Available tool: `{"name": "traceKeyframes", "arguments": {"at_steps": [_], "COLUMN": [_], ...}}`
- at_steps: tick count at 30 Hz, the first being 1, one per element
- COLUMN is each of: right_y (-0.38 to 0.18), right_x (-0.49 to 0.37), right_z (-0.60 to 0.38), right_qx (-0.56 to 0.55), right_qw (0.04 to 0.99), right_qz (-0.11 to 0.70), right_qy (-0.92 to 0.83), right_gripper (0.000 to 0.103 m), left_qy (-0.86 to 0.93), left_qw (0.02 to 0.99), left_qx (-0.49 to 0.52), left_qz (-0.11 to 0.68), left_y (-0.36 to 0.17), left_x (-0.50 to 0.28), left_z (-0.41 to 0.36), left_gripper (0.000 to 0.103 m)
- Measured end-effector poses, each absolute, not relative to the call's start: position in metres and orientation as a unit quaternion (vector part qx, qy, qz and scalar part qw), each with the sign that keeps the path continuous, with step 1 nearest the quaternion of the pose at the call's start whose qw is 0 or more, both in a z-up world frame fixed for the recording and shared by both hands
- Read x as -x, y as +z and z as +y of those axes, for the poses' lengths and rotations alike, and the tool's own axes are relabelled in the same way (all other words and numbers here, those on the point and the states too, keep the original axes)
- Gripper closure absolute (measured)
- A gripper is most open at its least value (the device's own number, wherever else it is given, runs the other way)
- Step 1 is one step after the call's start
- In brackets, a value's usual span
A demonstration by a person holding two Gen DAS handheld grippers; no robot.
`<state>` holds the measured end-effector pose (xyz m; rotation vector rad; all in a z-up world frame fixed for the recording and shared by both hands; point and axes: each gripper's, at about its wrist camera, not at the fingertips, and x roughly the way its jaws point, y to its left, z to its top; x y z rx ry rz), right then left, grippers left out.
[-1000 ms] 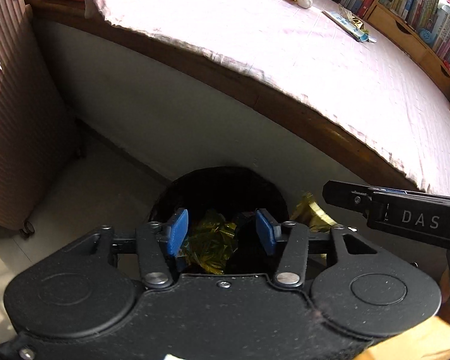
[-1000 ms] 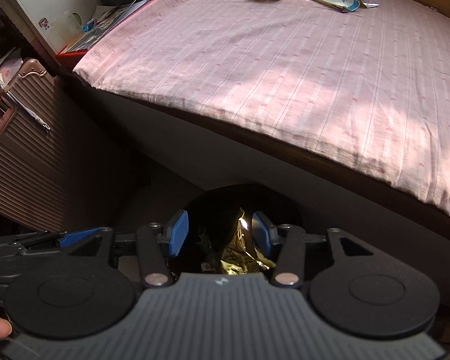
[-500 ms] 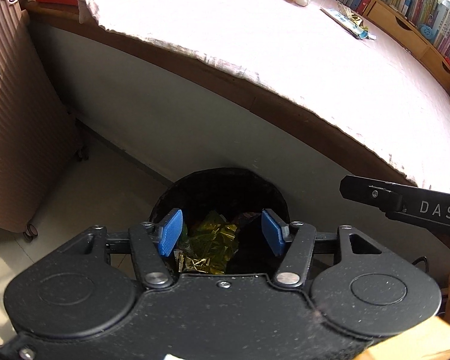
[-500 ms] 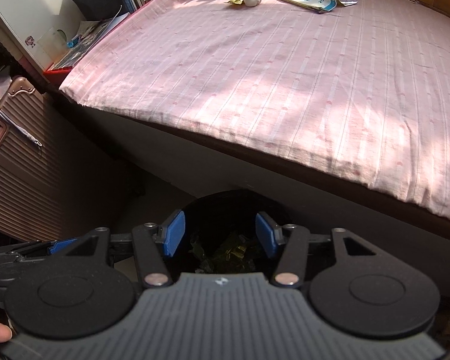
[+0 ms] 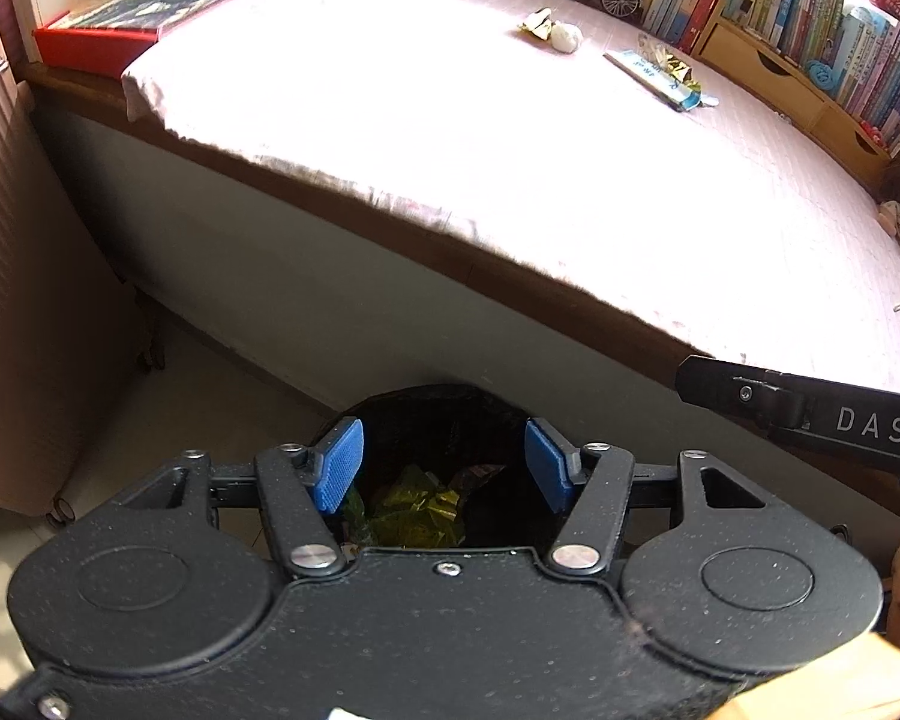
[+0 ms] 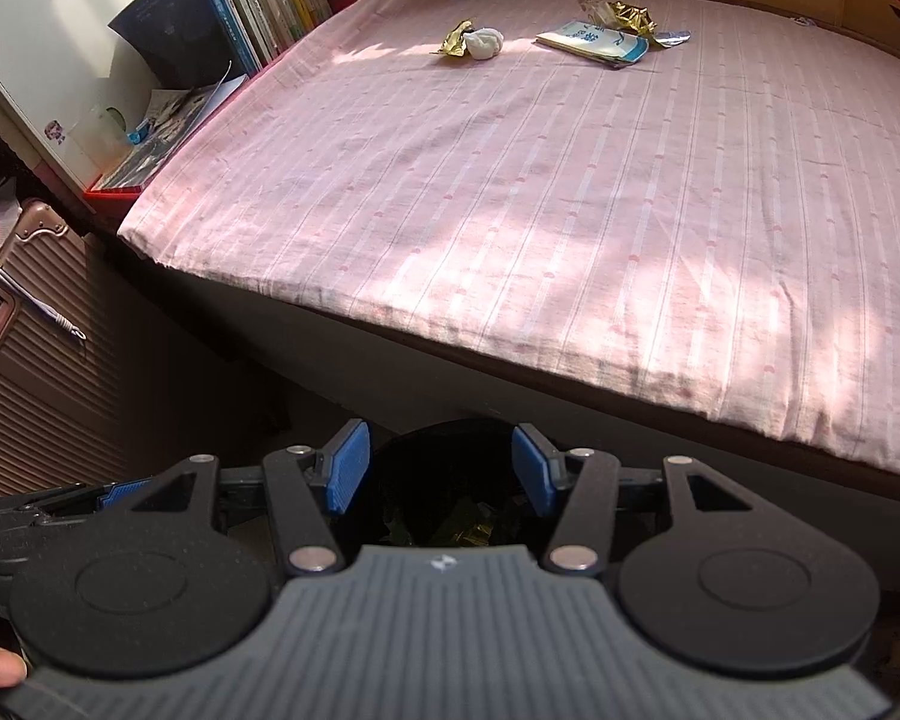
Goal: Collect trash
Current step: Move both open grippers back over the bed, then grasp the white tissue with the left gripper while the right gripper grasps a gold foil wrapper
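**Two empty grippers over the bin, more trash left on the bed**

Both grippers hang above the black bin point(image 5: 432, 420) on the floor at the foot of the bed point(image 6: 570, 228). The left gripper point(image 5: 444, 462) has just been opening its jaws; they stand spread with nothing between them, and gold foil point(image 5: 417, 513) lies down in the bin below. The right gripper point(image 6: 441, 468) is spread and empty too, over the same bin.

We judge the drop done and the next fetch to be the step in hand. What remains lies by the far edge of the bed, near the bookshelf: a gold wrapper point(image 6: 455, 41) touching a white wad point(image 6: 485, 43), and, well apart to their right, a flat blue-and-white packet point(image 6: 597, 43) with crumpled gold foil point(image 6: 627, 18) at its far end and a silvery scrap point(image 6: 672, 36) beside it.

To do it well, we would lift clear of the bin rim first, then carry each gripper across without dragging the sheet. The wad and wrapper suit a pinch from above. The flat packet is harder; we would take it by an edge or a raised corner.

Writing: "DAS" in pale letters on the right gripper's side point(image 5: 870, 423), seen from the left camera. The packet's print and the book spines are too small to read.
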<state>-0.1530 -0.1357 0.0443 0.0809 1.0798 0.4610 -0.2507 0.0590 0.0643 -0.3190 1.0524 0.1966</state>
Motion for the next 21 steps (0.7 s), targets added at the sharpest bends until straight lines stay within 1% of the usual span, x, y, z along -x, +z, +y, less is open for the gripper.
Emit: {"name": "traceKeyframes", "arguments": {"at_steps": [1,3,5,6,7,11,13,16,18,21], "right_y": [0.050,0.065,0.081,0.092,0.099,0.130,0.144,0.152,0.150,0.139], "right_x": [0.152,0.148,0.142,0.136,0.131,0.093,0.064,0.015,-0.023,-0.080], "right_z": [-0.136,-0.138,-0.140,-0.143,-0.145,-0.158,-0.168,-0.184,-0.194,-0.210], "right_qx": [-0.039,-0.038,-0.038,-0.038,-0.038,-0.036,-0.033,-0.025,-0.022,-0.011], "right_qw": [0.835,0.844,0.855,0.862,0.868,0.891,0.902,0.914,0.918,0.917], "right_qz": [0.504,0.489,0.470,0.456,0.447,0.408,0.387,0.364,0.358,0.364], "right_qy": [0.217,0.218,0.217,0.216,0.214,0.197,0.187,0.176,0.172,0.162], "right_gripper": [0.036,0.036,0.034,0.032,0.031,0.031,0.030,0.028,0.028,0.028], "left_qy": [0.091,0.082,0.074,0.071,0.069,0.059,0.057,0.061,0.068,0.084], "left_qw": [0.852,0.864,0.878,0.884,0.890,0.908,0.914,0.919,0.920,0.915], "left_qx": [0.149,0.145,0.136,0.130,0.124,0.120,0.120,0.117,0.120,0.148], "left_qz": [0.493,0.476,0.453,0.443,0.433,0.396,0.384,0.372,0.366,0.366], "left_y": [0.071,0.088,0.105,0.114,0.122,0.153,0.164,0.173,0.173,0.164], "left_x": [0.247,0.238,0.225,0.217,0.207,0.162,0.136,0.085,0.049,-0.006], "left_z": [0.059,0.059,0.059,0.058,0.057,0.055,0.050,0.038,0.031,0.022], "left_gripper": [0.045,0.041,0.032,0.029,0.025,0.017,0.015,0.015,0.015,0.015]}}
